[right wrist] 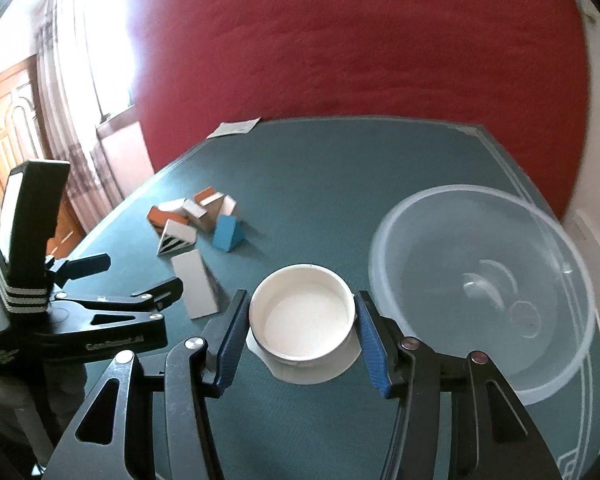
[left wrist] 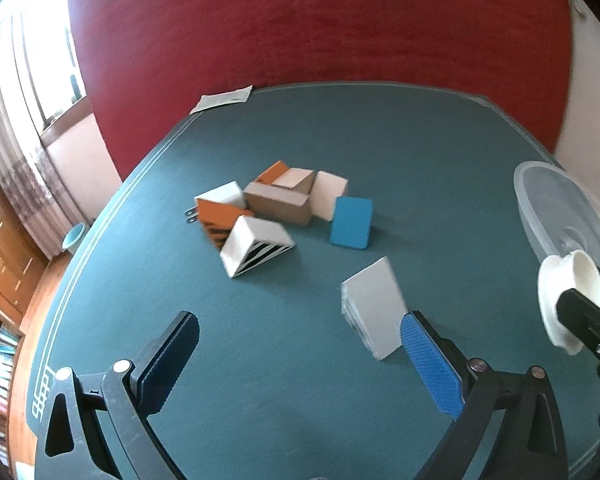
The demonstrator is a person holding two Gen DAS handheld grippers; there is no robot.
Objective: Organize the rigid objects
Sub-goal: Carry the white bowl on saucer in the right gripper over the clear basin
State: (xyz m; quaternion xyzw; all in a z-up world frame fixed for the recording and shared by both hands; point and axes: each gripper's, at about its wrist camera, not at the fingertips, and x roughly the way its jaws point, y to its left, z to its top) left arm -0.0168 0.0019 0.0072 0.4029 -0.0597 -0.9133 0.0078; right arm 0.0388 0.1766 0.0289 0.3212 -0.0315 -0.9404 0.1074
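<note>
My right gripper [right wrist: 300, 332] is shut on a white round dish [right wrist: 304, 316] and holds it above the green table, left of a clear plastic bowl [right wrist: 484, 296]. The dish also shows in the left wrist view [left wrist: 568, 300]. My left gripper [left wrist: 300, 344] is open and empty, above the table; its right finger [left wrist: 428, 360] is next to a white flat box [left wrist: 374, 304]. A heap of small boxes [left wrist: 276, 208] lies further back: orange, brown, white, striped, and a blue box [left wrist: 352, 222].
The green table [left wrist: 300, 128] ends at a red wall behind. A white paper [left wrist: 224, 98] lies at its far left corner. The clear bowl [left wrist: 560, 208] stands at the right edge. Curtains, a window and shelves are to the left.
</note>
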